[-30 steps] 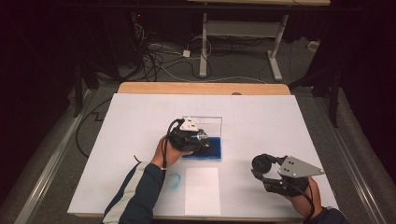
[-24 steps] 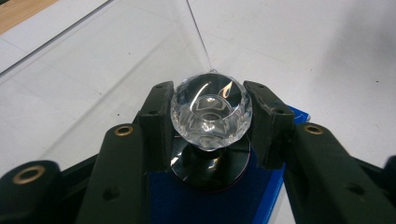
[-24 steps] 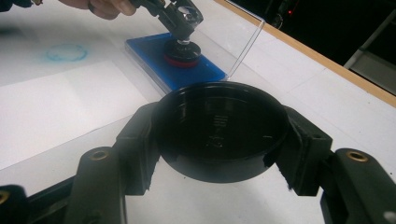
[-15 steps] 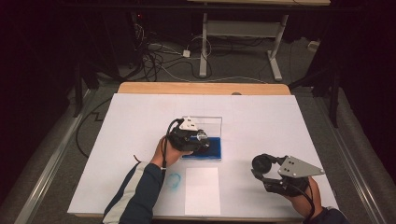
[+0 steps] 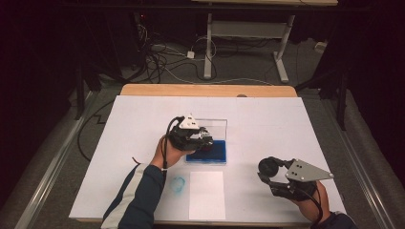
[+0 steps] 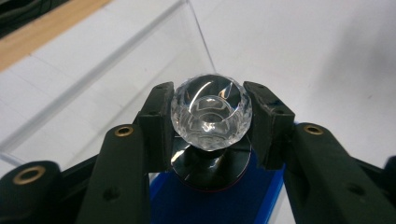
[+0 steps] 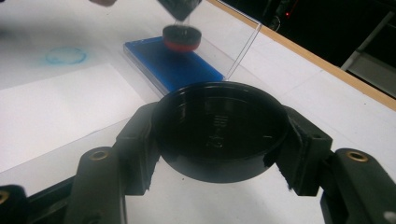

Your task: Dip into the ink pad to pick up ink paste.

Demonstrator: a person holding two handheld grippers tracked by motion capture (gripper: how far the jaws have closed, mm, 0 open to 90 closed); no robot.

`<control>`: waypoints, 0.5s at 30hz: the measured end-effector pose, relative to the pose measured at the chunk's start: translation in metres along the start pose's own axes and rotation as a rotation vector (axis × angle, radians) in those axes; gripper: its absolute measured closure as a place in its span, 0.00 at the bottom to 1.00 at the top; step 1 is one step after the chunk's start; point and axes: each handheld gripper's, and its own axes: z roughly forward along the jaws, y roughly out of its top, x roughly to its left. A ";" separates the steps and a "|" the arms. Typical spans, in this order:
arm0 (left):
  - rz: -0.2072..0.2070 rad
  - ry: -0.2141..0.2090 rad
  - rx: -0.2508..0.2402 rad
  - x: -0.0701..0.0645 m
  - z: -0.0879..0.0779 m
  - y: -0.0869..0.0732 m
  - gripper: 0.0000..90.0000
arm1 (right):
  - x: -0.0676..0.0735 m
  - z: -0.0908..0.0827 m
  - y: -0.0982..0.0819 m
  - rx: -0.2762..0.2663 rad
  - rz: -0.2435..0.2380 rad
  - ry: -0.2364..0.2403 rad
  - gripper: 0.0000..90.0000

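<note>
The left hand-held gripper point(image 6: 211, 121) is clenched on the faceted clear knob point(image 6: 211, 116) of a round stamp: in the left gripper view its two black jaws press against the knob from either side, with no gap showing. Below the knob the stamp's dark round base point(image 6: 212, 170) sits over the blue ink pad point(image 6: 210, 205); whether it touches the pad or hangs just above it cannot be told. In the right gripper view the same stamp point(image 7: 182, 37) appears farther off, black with a red rim at the bottom, low over the pad's blue surface point(image 7: 177, 67).

The pad lies in a clear plastic case whose open lid point(image 6: 140, 60) stands up behind it, tilted back. In the high view the left hand-held gripper point(image 5: 203, 138) is near the middle of the white-covered table point(image 5: 286, 129), over the left end of the pad point(image 5: 212, 151).

The right hand-held gripper point(image 7: 219, 154) is grasping a shallow round black plastic cap point(image 7: 219, 130), its hollow side facing the camera; the jaws press on its rim at left and right. In the high view this hand-held gripper point(image 5: 270, 171) is near the table's front right, well apart from the pad, with the cap point(image 5: 269, 167) turned toward the left.

Between the two hands, near the front edge, lies a white sheet of paper point(image 5: 207, 194), and just beside its left edge is a faint blue ring-shaped stamp mark point(image 5: 178, 183) on the table cover.
</note>
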 end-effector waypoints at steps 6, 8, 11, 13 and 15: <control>0.010 0.005 -0.035 -0.001 -0.018 0.013 0.60 | 0.000 0.000 0.000 0.001 0.002 -0.002 0.42; 0.019 0.003 -0.028 -0.002 -0.018 0.014 0.60 | 0.000 0.000 0.000 0.001 0.002 -0.002 0.42; 0.021 -0.006 -0.013 -0.005 -0.014 0.012 0.60 | 0.000 0.000 0.000 0.003 0.000 -0.003 0.42; 0.025 -0.016 -0.001 -0.006 -0.010 0.009 0.60 | 0.000 0.000 0.000 0.003 0.001 -0.003 0.42; 0.022 -0.020 0.006 -0.007 -0.005 0.006 0.60 | 0.000 0.000 0.000 0.004 0.000 -0.004 0.42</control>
